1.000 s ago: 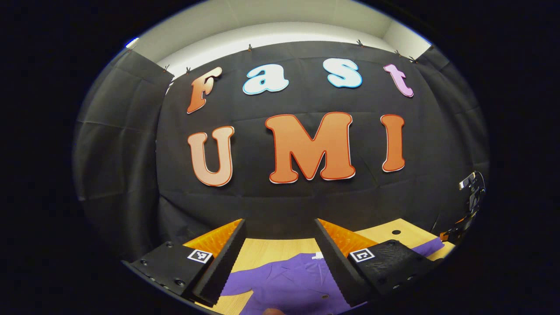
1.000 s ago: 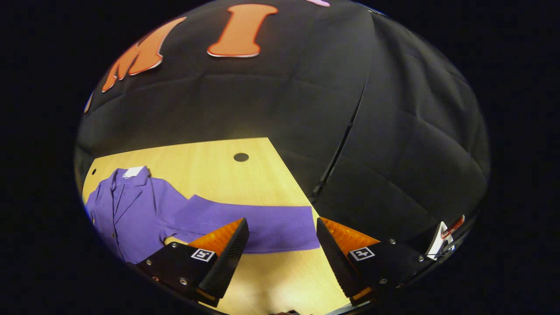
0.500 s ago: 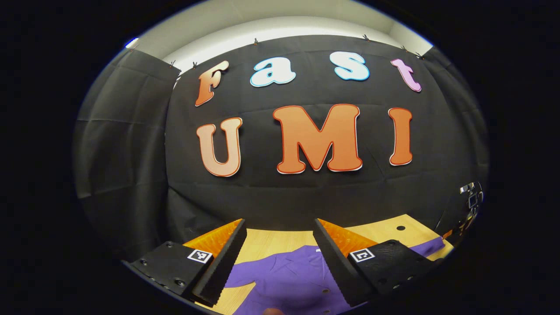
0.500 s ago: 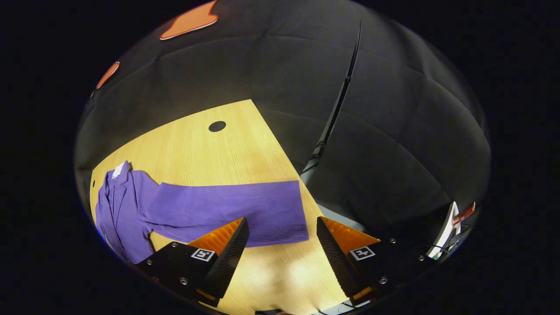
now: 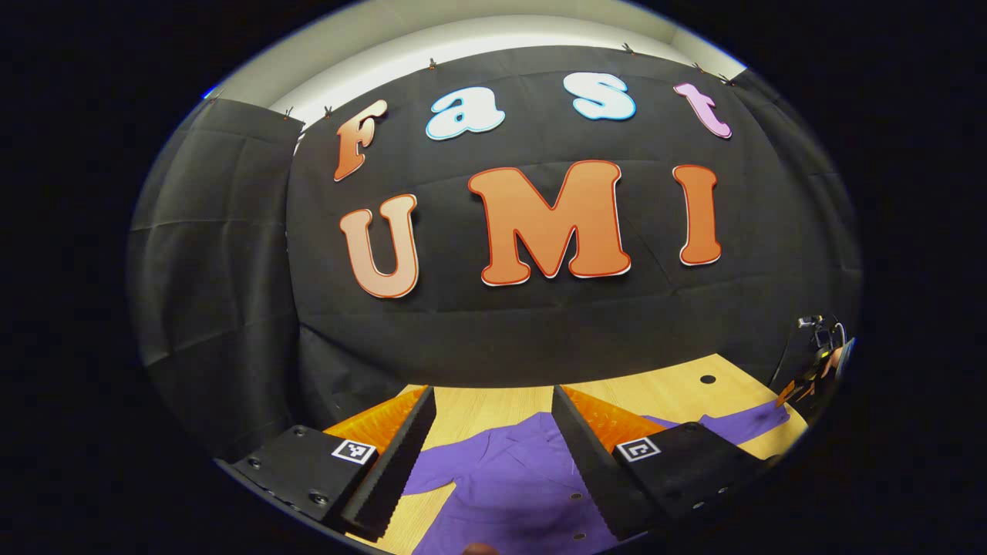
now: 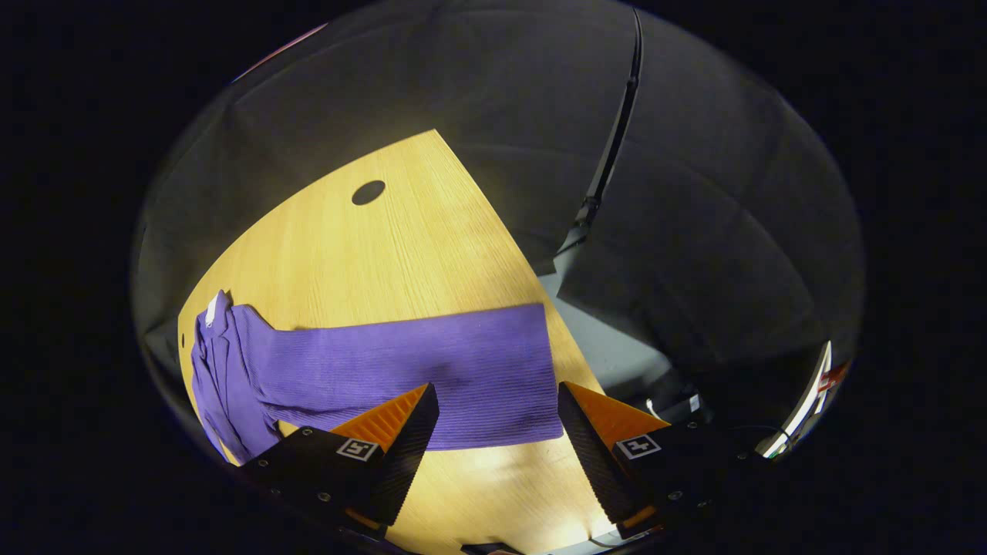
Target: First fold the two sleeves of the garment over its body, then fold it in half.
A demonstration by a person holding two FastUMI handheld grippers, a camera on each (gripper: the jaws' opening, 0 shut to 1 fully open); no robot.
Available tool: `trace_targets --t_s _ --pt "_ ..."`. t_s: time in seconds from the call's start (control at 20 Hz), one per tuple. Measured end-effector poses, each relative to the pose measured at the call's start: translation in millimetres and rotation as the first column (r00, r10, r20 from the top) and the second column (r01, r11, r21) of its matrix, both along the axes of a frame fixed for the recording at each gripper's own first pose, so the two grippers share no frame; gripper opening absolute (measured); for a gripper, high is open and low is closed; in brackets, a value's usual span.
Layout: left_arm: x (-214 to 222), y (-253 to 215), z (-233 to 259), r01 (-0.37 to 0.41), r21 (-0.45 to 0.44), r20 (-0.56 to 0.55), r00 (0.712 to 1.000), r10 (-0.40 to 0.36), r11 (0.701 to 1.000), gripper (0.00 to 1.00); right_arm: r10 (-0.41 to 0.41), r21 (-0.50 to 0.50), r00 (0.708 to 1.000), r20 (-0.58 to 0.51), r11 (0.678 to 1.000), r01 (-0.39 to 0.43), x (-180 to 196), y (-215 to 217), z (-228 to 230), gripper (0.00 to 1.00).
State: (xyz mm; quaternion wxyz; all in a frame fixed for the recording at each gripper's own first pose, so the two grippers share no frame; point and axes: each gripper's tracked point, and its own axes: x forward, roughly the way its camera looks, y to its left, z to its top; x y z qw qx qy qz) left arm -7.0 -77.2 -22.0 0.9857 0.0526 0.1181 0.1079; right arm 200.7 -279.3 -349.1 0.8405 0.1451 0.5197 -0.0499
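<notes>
A purple buttoned garment lies flat on the wooden table, collar toward the back wall. In the left gripper view my left gripper hangs open above its chest, with nothing between the fingers. In the right gripper view one long sleeve stretches out to the right, its cuff close to the table's right edge. My right gripper is open, just above the cuff end of that sleeve. The garment's body lies at the far left there. The other gripper shows at the far right of the left gripper view.
The wooden table has a round cable hole near its back right corner. Its right edge drops to a grey floor. Black cloth walls close the booth behind and to the right.
My right gripper has tilted down and moved closer to the sleeve's cuff, which now looms larger. The left gripper has dipped slightly, bringing more of the garment into view.
</notes>
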Motion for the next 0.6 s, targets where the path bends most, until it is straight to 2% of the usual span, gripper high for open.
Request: trace_targets --t_s 0.05,0.35,0.45,0.5,0.6 --pt "-0.1 0.5 -2.1 -0.004 0.005 -0.009 1.000 0.004 1.000 0.97 0.010 0.005 1.000 -0.020 1.000 -0.010 0.6 0.7 -7.0 0.96" --pt "-0.4 -6.2 -10.4 -0.012 0.023 -0.047 0.999 0.013 1.000 0.99 0.031 0.030 0.995 -0.098 0.999 -0.028 2.4 8.5 -29.8 0.94" --pt "1.1 -9.7 -14.4 -0.011 0.027 -0.059 0.998 0.013 1.000 0.97 0.044 0.013 0.990 -0.134 0.999 -0.043 -2.6 5.8 -40.1 0.93" --pt "1.8 -12.1 -15.6 -0.009 0.029 -0.066 0.998 0.011 1.000 0.99 0.041 0.000 0.990 -0.133 0.999 -0.042 0.5 3.6 -41.4 0.93" --pt "2.3 -14.8 -17.1 -0.007 0.034 -0.074 0.997 0.010 0.999 0.97 0.039 -0.004 0.990 -0.137 0.999 -0.040 2.0 3.6 -40.3 0.86"
